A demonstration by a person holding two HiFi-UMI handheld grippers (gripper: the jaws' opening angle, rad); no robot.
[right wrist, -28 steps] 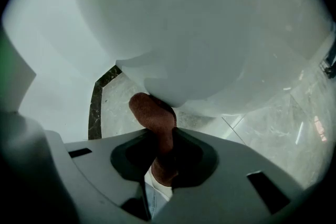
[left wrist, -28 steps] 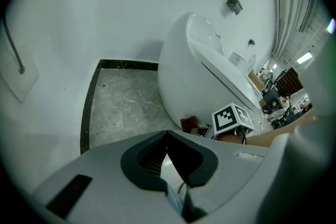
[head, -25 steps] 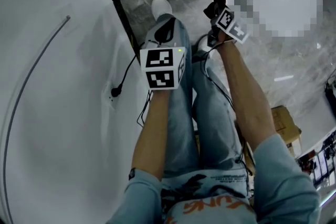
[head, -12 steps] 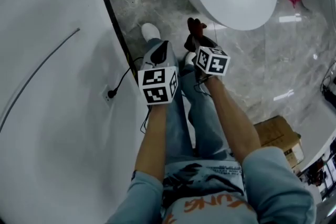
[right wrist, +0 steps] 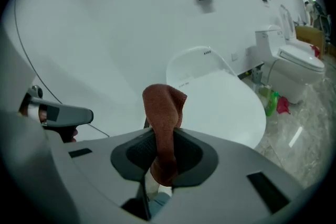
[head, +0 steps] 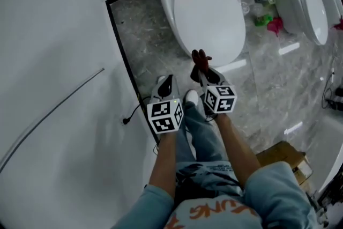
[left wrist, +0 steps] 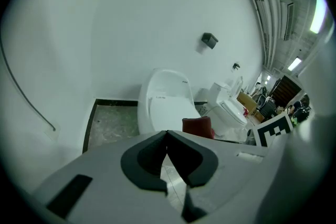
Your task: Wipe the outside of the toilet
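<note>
**Head lifts to the toilet; cloth gripped, no contact yet**

Vs. 1 s ago the head view has swung up from a steep look at the floor. The whole white ceramic toilet [head: 201,8], lid down, now shows, standing on the grey marble floor [head: 144,35] against the white wall [head: 53,35]. Both grippers sit lower in frame, in front of the bowl's nose. My read: this is line-up, not wiping. The person has found the target & still needs to bring the cloth onto the porcelain.

Right gripper [head: 204,73]: jaws clamped on a rust-brown terry cloth [head: 200,59], pinched approx. mid-length. The free end stands up past the tips, near the lid's front edge but not touching it.

Left gripper [head: 165,85]: jaws together, tips meeting, nothing btw them. It's held beside the right one, apart from the toilet.
</note>
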